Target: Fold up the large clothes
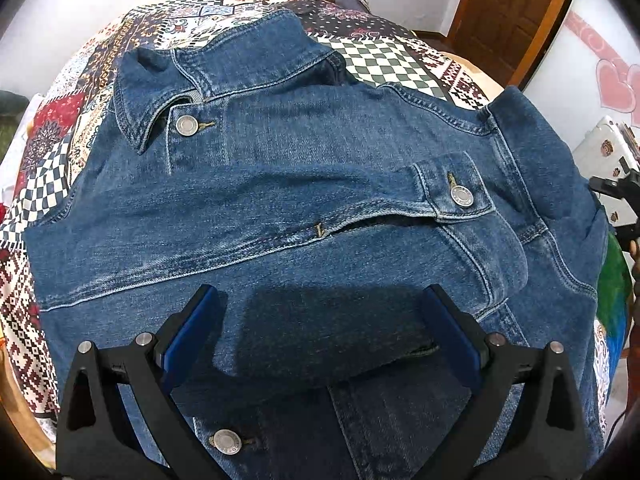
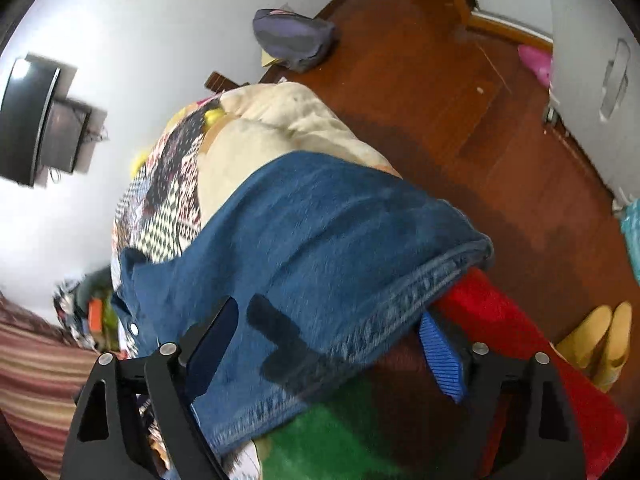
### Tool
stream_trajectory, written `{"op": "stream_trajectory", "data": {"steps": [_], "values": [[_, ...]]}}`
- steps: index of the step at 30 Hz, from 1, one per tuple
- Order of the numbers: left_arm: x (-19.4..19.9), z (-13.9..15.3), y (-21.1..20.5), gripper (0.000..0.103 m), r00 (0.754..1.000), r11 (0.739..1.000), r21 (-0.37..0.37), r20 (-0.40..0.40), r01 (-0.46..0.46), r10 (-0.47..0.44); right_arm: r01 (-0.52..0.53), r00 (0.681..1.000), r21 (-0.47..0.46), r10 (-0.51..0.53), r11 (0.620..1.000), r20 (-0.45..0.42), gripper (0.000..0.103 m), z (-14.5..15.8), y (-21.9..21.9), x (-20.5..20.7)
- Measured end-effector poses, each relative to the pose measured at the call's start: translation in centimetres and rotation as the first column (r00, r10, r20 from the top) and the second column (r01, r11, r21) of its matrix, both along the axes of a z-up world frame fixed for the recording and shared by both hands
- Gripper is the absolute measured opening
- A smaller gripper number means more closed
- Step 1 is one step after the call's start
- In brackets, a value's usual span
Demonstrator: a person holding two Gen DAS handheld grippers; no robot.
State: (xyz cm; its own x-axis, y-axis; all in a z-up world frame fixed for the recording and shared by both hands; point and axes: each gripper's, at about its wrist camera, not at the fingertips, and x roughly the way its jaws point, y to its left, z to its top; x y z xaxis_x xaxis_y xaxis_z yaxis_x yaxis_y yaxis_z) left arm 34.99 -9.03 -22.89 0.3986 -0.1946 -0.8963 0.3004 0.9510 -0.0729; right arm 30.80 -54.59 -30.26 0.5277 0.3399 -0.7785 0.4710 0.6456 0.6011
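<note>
1. Your denim jacket [image 1: 320, 184] is the one garment in hand, and it lies front-up on the patterned quilt [image 1: 72, 128] that covers the bed; its collar [image 1: 160, 92] points away from you, and in the right wrist view its hem side [image 2: 320, 240] drapes toward the bed's edge, over the red and green blanket [image 2: 500, 312].
2. Progress, as I judge it: you are early to midway; one sleeve [image 1: 280, 196] is already laid across the chest, its cuff [image 1: 460, 192] resting near the far shoulder; the body itself is not yet folded, and I cannot tell where the second sleeve lies.
3. What is left, by my reading: bring in the other side, then fold the body over so the jacket ends as a compact stack.
4. Your left gripper [image 1: 320, 328] hovers just above the lower front panel with its blue pads spread wide apart and nothing pinched between them.
5. Your right gripper [image 2: 332, 344] is also spread; the denim hem passes between its blue pads, but neither pad presses on the cloth, so it grips nothing.
6. Counts: one jacket; one quilt; two grippers; one folded-in sleeve visible; one cuff; three metal buttons [image 1: 187, 125] in the left wrist view (collar, cuff, lower front); one pair of yellow slippers [image 2: 600, 340] on the floor.
</note>
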Motion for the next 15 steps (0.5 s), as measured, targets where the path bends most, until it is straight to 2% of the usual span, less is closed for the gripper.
{"op": "stream_trajectory", "data": {"steps": [3,6,9,10,13,15], "values": [[0.1,0.1,0.1,0.101,1.000,1.000,0.005,0.006,-0.007,0.007,0.031,0.999,0.013,-0.030,0.999,-0.013,0.075,-0.4,-0.5,1.1],[-0.1,0.6,0.3,0.101,1.000,1.000,0.011,0.024,-0.014,0.014,0.051,0.999,0.001,-0.051,0.999,-0.005,0.060,0.1,-0.9,1.4],[-0.6,1.4,0.7,0.101,0.999,1.000,0.006,0.043,-0.021,0.020,0.069,0.997,-0.022,-0.068,0.997,0.038,0.039,1.3,-1.1,0.7],[-0.7,1.7,0.8,0.101,0.998,1.000,0.005,0.050,-0.023,0.023,0.069,0.996,-0.020,-0.068,0.997,0.052,0.028,1.6,-1.2,0.4],[-1.2,2.5,1.2,0.101,0.997,1.000,0.000,0.069,-0.031,0.031,0.045,0.992,-0.040,-0.040,0.998,0.117,0.020,3.7,-0.4,0.1],[-1.7,3.1,1.6,0.101,0.996,0.999,-0.005,0.083,-0.039,0.040,0.008,0.985,-0.121,0.013,0.993,0.170,0.019,6.5,1.2,0.1]]}}
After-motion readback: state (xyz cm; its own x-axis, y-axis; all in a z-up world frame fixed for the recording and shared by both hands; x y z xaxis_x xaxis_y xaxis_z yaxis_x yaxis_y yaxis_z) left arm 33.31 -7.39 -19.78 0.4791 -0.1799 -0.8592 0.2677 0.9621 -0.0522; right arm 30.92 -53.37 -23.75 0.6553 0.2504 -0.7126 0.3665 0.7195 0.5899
